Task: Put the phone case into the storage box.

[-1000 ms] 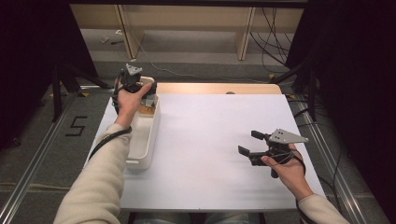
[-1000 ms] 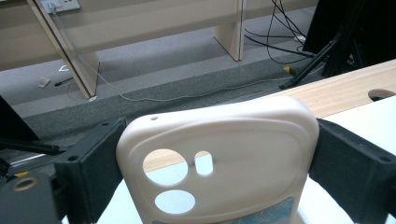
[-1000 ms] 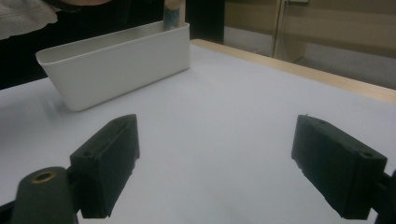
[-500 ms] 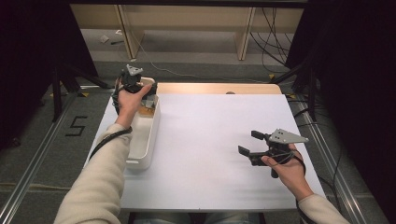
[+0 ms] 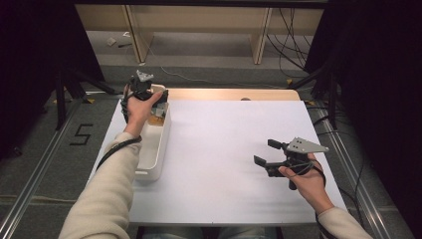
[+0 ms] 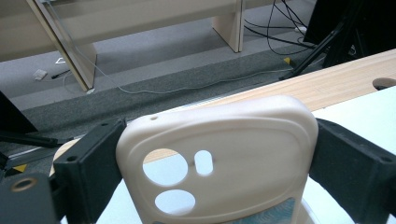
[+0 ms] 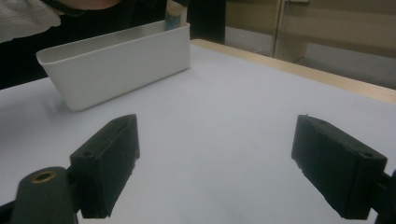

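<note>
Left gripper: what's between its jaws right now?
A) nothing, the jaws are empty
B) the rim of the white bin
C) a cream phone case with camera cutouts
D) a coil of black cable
C: in the left gripper view the left gripper has both black jaws pressed against the sides of a cream phone case with round camera cutouts, held above the far end of the white bin.

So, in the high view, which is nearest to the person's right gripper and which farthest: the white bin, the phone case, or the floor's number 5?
From the right gripper:
1. White bin, on the table's left side.
2. Phone case, over the bin's far end, clamped by the left gripper.
3. Number 5, on the floor left of the table.
</note>
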{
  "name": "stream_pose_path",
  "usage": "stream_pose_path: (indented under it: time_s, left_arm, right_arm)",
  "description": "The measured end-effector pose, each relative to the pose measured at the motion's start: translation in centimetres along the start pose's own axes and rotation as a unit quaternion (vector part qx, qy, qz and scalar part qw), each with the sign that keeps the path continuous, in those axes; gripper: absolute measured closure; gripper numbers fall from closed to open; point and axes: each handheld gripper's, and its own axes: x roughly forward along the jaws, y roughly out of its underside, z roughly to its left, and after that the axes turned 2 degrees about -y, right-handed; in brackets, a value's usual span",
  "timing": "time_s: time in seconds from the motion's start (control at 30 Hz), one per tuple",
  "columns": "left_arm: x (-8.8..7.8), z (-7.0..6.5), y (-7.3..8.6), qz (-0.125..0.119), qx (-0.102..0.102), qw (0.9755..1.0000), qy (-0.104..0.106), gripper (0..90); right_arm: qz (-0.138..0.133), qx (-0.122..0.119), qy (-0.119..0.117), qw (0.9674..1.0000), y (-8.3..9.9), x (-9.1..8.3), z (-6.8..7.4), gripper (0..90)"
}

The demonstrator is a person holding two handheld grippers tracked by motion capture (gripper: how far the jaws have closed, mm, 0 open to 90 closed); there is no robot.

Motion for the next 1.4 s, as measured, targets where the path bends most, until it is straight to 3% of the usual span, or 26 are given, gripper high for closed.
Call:
stream_pose_path:
  time_s: [1.1,1.4]
  left_arm:
    - [0.94,0.21,0.18,0.007,-0.002,1.0,0.0,6.9]
    - [0.6,0.47,-0.66,-0.004,0.0,1.0,0.001,0.0]
  right_arm:
    - [0.001,0.001,-0.001,1.0,0.04,0.05,-0.05,16.2]
    - [0.002,0.0,-0.001,1.0,0.04,0.11,-0.05,16.2]
